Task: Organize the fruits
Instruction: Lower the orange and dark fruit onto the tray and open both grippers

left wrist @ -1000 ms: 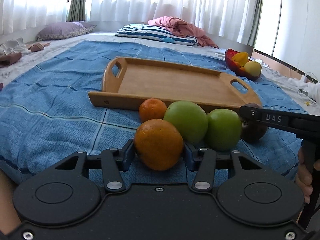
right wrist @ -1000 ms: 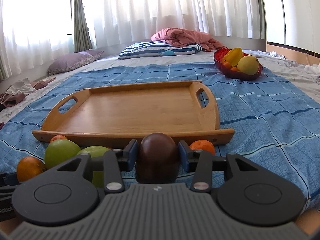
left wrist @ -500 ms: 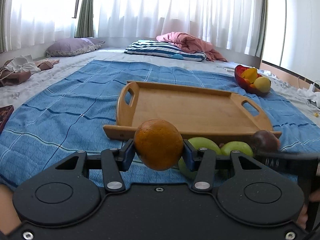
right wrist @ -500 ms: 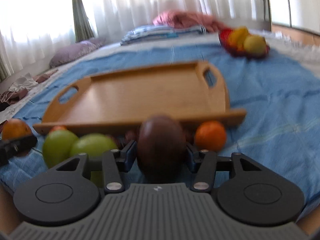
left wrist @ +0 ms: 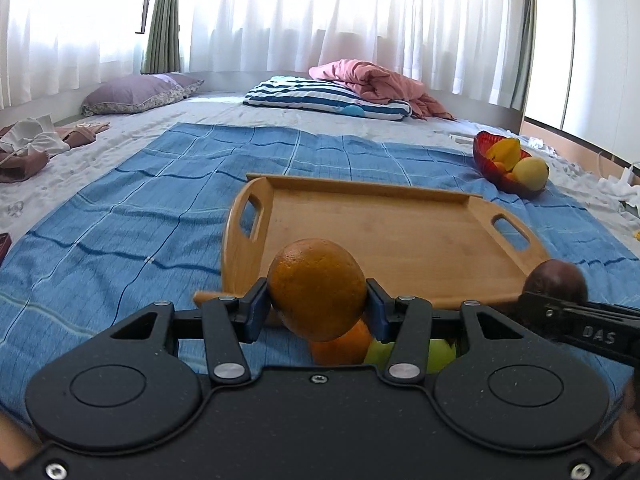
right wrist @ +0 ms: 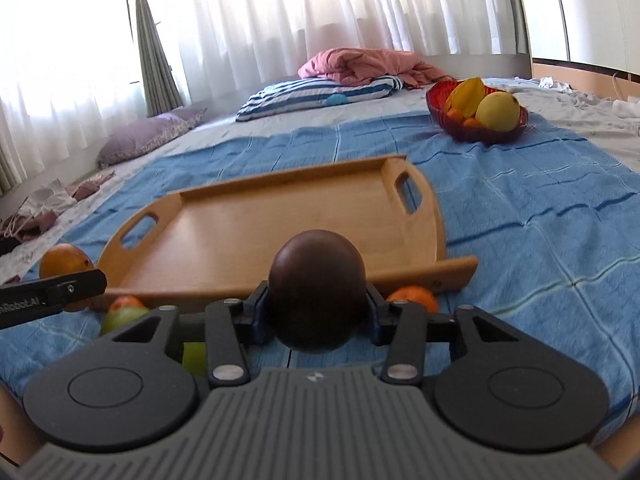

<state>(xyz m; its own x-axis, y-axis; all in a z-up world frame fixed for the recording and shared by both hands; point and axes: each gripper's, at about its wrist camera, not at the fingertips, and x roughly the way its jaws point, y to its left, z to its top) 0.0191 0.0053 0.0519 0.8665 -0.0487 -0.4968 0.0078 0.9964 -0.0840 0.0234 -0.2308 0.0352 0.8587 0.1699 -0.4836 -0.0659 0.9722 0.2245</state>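
We see blue blanket (left wrist: 120, 216) under everything, wooden tray (left wrist: 384, 232) just ahead of both grippers. L gripper (left wrist: 317, 312) clamps big orange (left wrist: 316, 288), lifted before tray's near edge. R gripper (right wrist: 317, 314) grips dark brown fruit (right wrist: 318, 292) likewise. Green apples (right wrist: 124, 318) + small orange (right wrist: 412, 296) lie below tools, on blanket.

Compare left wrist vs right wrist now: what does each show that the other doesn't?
Left wrist only: the left gripper shut on the orange.
Right wrist only: the right gripper shut on the dark brown fruit, and a small orange by the tray's right corner.
Both: wooden tray, bare inside; red fruit bowl; blue blanket; striped pillow.
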